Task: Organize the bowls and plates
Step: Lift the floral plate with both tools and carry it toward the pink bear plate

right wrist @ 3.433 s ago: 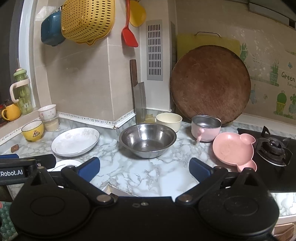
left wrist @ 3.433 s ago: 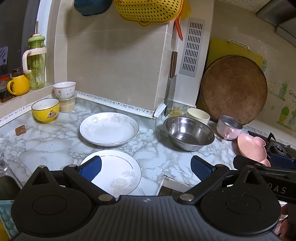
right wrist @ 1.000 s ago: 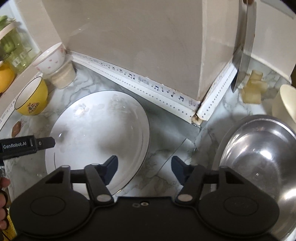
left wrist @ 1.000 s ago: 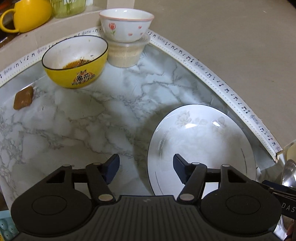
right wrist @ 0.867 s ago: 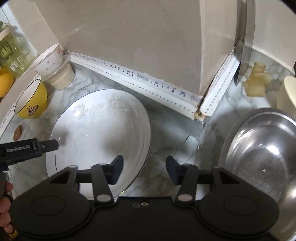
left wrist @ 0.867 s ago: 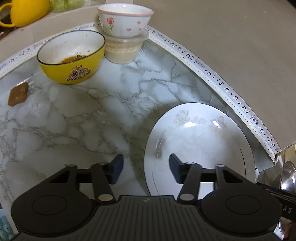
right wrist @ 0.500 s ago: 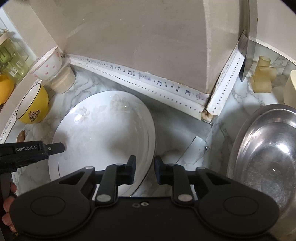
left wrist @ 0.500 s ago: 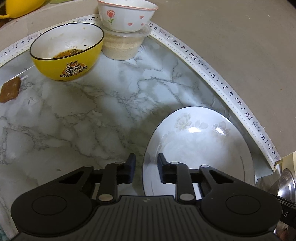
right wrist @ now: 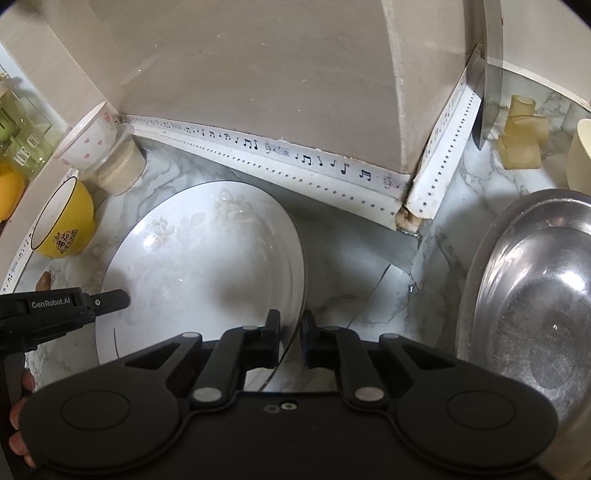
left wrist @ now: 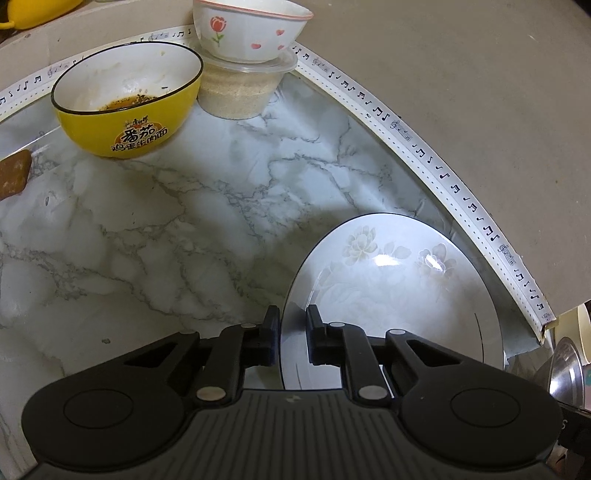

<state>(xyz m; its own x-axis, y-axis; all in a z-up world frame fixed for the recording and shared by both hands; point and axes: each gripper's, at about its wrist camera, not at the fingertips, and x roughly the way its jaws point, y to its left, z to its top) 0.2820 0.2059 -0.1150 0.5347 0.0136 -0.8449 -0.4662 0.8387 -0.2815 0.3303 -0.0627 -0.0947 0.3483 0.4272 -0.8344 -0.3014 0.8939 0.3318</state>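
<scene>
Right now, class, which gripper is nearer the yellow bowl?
Left. The left gripper, jaws closing over the rim of the white plate, is at the edge facing the yellow bowl; the right gripper is shut on the opposite edge, toward the steel bowl.

To your left of the white plate (left wrist: 391,291) lies a broad stretch of bare marble counter (left wrist: 155,236), open to a hand. At its far edge stand the yellow bowl (left wrist: 127,107) and, just beside it, a plastic tub (left wrist: 240,96) topped by a flowered bowl (left wrist: 251,29) (a stack that blocks the corner). The wall (right wrist: 258,74) hems the plate in behind. On the plate's right, a narrow strip of counter separates it from the steel basin (right wrist: 528,295), with a cleaver blade (right wrist: 493,74) standing against the wall corner beyond.
</scene>
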